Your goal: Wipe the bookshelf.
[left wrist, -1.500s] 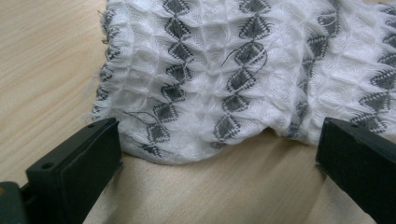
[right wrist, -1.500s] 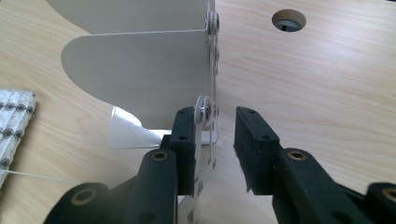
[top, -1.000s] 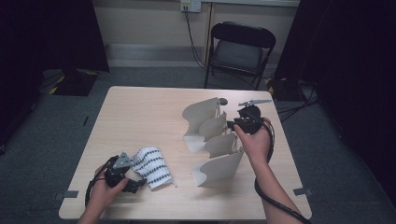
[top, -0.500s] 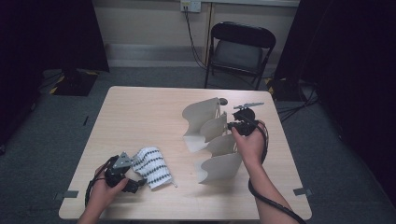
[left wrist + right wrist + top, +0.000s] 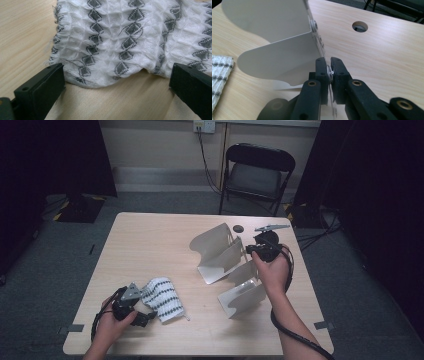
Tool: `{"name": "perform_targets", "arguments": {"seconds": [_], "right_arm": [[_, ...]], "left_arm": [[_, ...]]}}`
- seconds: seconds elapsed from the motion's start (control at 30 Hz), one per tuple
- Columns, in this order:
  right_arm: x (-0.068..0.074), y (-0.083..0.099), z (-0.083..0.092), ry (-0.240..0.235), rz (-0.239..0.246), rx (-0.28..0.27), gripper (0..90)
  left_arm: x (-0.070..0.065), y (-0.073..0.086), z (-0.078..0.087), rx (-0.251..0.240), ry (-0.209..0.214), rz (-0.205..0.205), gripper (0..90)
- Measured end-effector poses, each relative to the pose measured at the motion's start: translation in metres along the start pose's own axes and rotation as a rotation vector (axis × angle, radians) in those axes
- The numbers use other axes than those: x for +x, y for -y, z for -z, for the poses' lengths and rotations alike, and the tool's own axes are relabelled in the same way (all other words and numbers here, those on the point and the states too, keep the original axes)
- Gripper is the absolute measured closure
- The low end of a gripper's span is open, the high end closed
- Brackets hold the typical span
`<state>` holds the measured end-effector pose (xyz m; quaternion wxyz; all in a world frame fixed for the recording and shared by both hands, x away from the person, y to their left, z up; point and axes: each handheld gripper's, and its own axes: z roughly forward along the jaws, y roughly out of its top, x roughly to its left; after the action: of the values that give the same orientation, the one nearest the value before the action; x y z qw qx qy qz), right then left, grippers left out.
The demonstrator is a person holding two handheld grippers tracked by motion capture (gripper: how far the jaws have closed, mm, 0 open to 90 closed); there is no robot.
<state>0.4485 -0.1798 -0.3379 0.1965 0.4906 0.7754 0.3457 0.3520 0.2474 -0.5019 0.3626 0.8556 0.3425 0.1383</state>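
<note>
Two hand-held grippers: working at the counter (image 5: 150,245).
Left hand-held gripper (image 5: 145,312): standing wide, jaws flanking the patterned cloth (image 5: 162,299) lying at the near-left.
Right hand-held gripper (image 5: 248,251): clamping the white curved-panel rack (image 5: 225,265) by its spine, mid-right.
Beyond: a folding chair (image 5: 255,175) standing past the far edge.

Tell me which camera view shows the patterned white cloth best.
The left gripper view: the cloth lies close up, its diamond weave clear, between the open left gripper. The high view shows it small; the right gripper view catches just an edge.
</note>
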Motion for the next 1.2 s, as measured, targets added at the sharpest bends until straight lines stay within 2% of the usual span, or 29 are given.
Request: {"name": "perform_targets", "arguments": {"seconds": [0.17, 0.33, 0.47, 0.63, 1.03, 1.2], "right_arm": [[0.002, -0.004, 0.006, -0.008, 0.014, 0.006, 85.1], [0.004, -0.008, 0.011, -0.048, 0.009, -0.013, 85.1], [0.011, -0.013, 0.011, -0.071, 0.028, -0.020, 85.1], [0.017, -0.013, 0.000, -0.100, 0.036, -0.014, 85.1], [0.013, -0.011, -0.032, -0.083, 0.070, 0.030, 85.0], [0.009, -0.011, -0.041, -0.081, 0.061, 0.045, 85.0]], "left_arm": [[0.000, 0.000, 0.000, 0.000, 0.000, 0.000, 0.0], [0.000, 0.000, 0.000, 0.000, 0.000, 0.000, 0.0], [0.000, 0.000, 0.000, 0.000, 0.000, 0.000, 0.0], [0.000, 0.000, 0.000, 0.000, 0.000, 0.000, 0.0], [0.000, 0.000, 0.000, 0.001, 0.002, -0.004, 0.0], [0.000, 0.000, 0.000, 0.001, 0.002, -0.005, 0.0]]}}
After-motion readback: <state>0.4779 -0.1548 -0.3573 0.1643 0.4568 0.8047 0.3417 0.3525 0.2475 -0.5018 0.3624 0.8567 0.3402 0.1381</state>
